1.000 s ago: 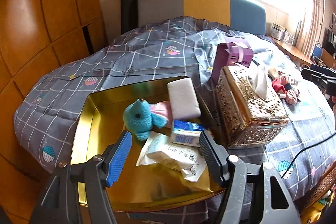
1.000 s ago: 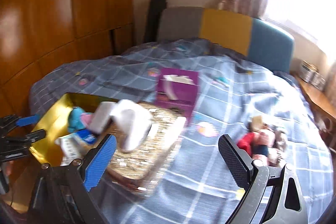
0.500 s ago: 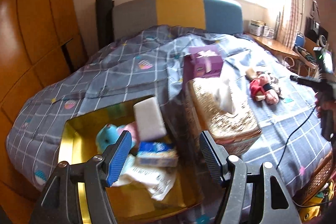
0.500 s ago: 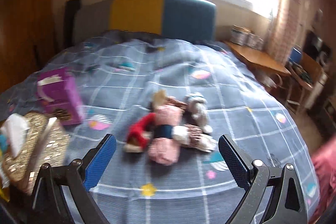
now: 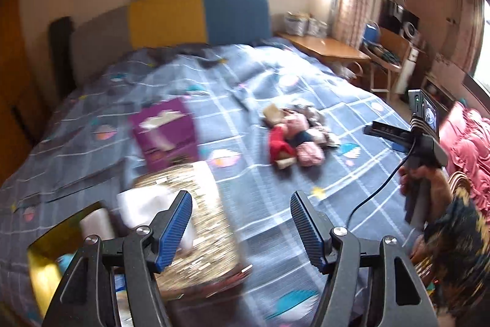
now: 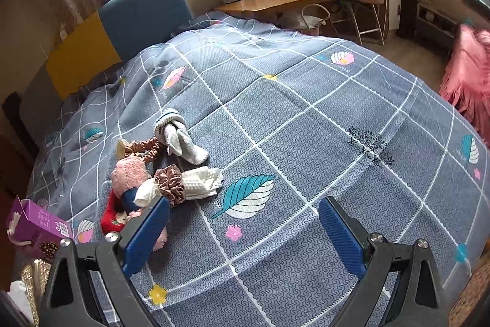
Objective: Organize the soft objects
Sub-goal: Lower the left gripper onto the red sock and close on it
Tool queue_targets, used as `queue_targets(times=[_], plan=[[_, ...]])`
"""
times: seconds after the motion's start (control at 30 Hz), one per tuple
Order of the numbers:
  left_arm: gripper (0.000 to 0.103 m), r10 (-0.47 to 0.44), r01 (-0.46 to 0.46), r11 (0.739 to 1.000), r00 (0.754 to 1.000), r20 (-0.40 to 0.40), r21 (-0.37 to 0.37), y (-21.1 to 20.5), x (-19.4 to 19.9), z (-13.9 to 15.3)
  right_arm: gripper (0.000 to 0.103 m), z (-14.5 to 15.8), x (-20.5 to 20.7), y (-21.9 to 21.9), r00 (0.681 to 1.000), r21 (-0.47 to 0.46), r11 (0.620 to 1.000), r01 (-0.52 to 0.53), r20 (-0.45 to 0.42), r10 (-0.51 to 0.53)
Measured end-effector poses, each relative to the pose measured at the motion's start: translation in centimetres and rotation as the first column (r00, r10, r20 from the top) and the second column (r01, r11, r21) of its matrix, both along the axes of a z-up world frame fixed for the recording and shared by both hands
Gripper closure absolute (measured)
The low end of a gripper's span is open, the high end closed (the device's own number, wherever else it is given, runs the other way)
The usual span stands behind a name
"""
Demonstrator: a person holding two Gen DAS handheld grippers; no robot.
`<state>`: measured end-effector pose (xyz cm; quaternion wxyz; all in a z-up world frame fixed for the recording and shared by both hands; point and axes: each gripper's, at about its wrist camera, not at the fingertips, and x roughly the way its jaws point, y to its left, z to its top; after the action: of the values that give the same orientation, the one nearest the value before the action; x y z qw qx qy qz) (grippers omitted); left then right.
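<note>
I see the left gripper (image 5: 240, 227) with its blue-padded jaws spread wide and nothing between them; it points down over the grey quilt with white grid lines (image 5: 245, 192). Below its left finger lies the gold sequinned tissue box (image 5: 196, 222), blurred, with white tissue at its top. The purple cardboard box (image 5: 165, 134) lies just beyond it, and a corner of the shiny gold tray (image 5: 46, 259) shows at lower left.

My right gripper (image 6: 243, 230) is likewise released, jaws apart and empty, above the quilt. The pile of soft objects (image 6: 153, 173) lies on the quilt just beyond its left finger (image 6: 147, 232): a pink plush toy (image 6: 127, 173), a brown satin scrunchie (image 6: 170, 181), a white waffle-weave cloth (image 6: 199, 181), a rolled white sock (image 6: 177, 140) and a red piece (image 6: 111, 218). None of these is touched by either gripper.

In the left wrist view, a hand (image 5: 425, 183) holds the right gripper's handle at the bed's edge.
</note>
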<state>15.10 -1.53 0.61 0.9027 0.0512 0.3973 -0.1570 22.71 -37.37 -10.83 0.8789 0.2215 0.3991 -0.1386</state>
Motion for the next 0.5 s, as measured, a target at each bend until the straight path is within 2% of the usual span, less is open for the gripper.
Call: queue_targets(times=[0.03, 0.1, 0.27, 0.43, 0.5], plan=[[0.037, -0.018, 0.018, 1.0, 1.0, -0.02, -0.009, -1.3, 0.9, -0.3, 0.004, 0.0, -0.1, 0.1, 1.0, 0.007, 1.0, -0.004, 0.004, 0.004], [0.046, -0.021, 0.021, 1.0, 0.998, -0.06, 0.003, -3.7, 3.0, -1.4, 0.004, 0.0, -0.1, 0.2, 1.0, 0.022, 1.0, -0.015, 0.012, 0.015], [0.056, -0.021, 0.023, 1.0, 0.987, -0.158, 0.012, -8.5, 8.1, -5.4, 0.004, 0.0, -0.1, 0.2, 0.999, 0.057, 0.998, -0.035, 0.017, 0.034], [0.056, 0.004, 0.008, 0.998, 0.977, -0.215, 0.055, -11.6, 12.5, -9.2, 0.004, -0.4, -0.1, -0.5, 0.999, 0.127, 0.991, -0.034, 0.018, 0.032], [0.056, 0.008, 0.005, 0.999, 0.968, -0.25, 0.051, -12.4, 14.4, -10.5, 0.004, -0.6, -0.1, -0.7, 0.999, 0.155, 0.987, -0.033, 0.015, 0.031]])
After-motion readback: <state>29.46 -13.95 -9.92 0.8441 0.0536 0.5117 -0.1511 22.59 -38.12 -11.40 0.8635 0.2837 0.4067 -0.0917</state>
